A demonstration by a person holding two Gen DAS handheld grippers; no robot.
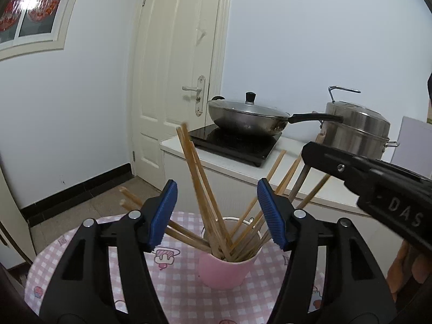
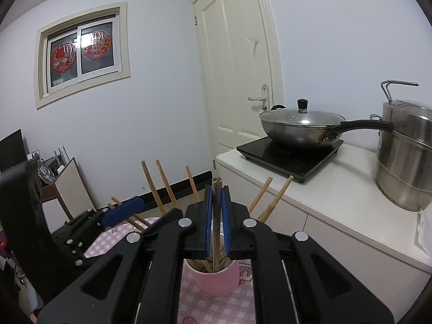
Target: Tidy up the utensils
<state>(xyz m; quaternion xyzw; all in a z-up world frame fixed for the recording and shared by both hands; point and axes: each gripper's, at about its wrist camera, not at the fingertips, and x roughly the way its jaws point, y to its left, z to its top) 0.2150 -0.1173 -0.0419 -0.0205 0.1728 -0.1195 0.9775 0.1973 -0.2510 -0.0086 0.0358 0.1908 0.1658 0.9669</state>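
Observation:
A pink cup (image 1: pixel 225 272) stands on a round table with a pink checked cloth (image 1: pixel 172 291). Several wooden chopsticks (image 1: pixel 199 186) stick out of it, fanned in all directions. My left gripper (image 1: pixel 217 210) is open, its blue pads on either side above the cup, touching nothing. My right gripper (image 2: pixel 216 216) is shut on one darker chopstick (image 2: pixel 216 189) that stands upright with its lower end in the pink cup (image 2: pixel 216 280). The right gripper also shows in the left wrist view (image 1: pixel 318 151), at the right above the cup.
A white counter (image 2: pixel 337 194) behind the table holds a black induction hob (image 2: pixel 291 156) with a lidded wok (image 2: pixel 302 127) and a steel steamer pot (image 2: pixel 405 156). A cream door (image 2: pixel 237 75) and a window (image 2: pixel 83 51) are in the far walls.

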